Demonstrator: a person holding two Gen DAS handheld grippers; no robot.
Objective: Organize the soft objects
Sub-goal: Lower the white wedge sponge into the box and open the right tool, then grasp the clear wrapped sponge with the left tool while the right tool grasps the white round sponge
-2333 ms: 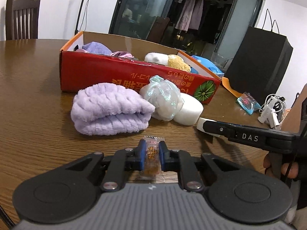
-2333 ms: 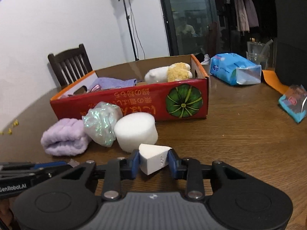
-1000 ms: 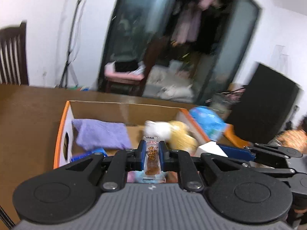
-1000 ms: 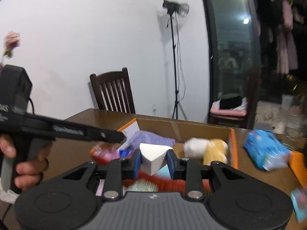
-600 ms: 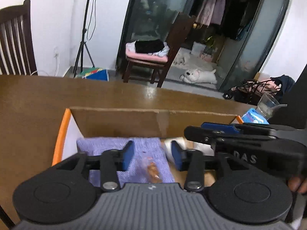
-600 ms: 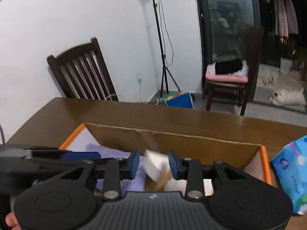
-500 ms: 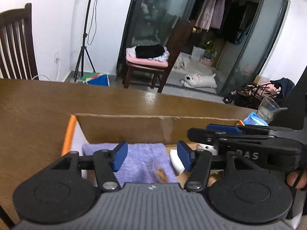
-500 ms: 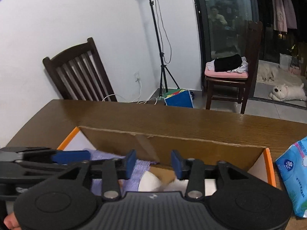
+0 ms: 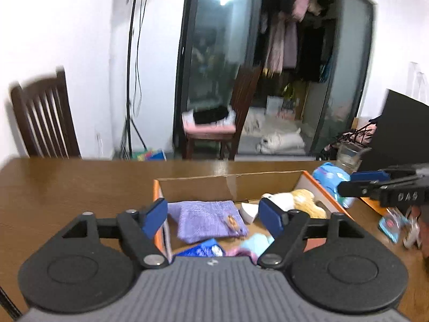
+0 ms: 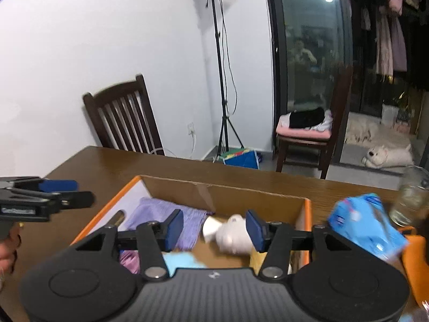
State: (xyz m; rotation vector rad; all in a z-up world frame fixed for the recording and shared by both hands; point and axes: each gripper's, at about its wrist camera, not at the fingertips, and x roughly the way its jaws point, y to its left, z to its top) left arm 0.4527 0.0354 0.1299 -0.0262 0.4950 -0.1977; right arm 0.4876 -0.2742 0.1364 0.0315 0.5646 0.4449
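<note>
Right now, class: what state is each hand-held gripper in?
Left hand-held gripper: open, holding nothing.
Right hand-held gripper: open, holding nothing.

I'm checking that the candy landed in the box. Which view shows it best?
The left wrist view: the wrapped candy lies in plain sight on the purple cloth inside the box. In the right wrist view I cannot find it.

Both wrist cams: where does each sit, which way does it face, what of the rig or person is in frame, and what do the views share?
Left wrist: on the left gripper, looking forward and down into the cardboard box; open blue-padded fingers frame the purple cloth; the right gripper enters at the right edge.
Right wrist: on the right gripper, above the same box; its fingers are open; the left gripper and the left hand show at left.
Shared: box, purple cloth, white wedge sponge, blue packet, table.
</note>
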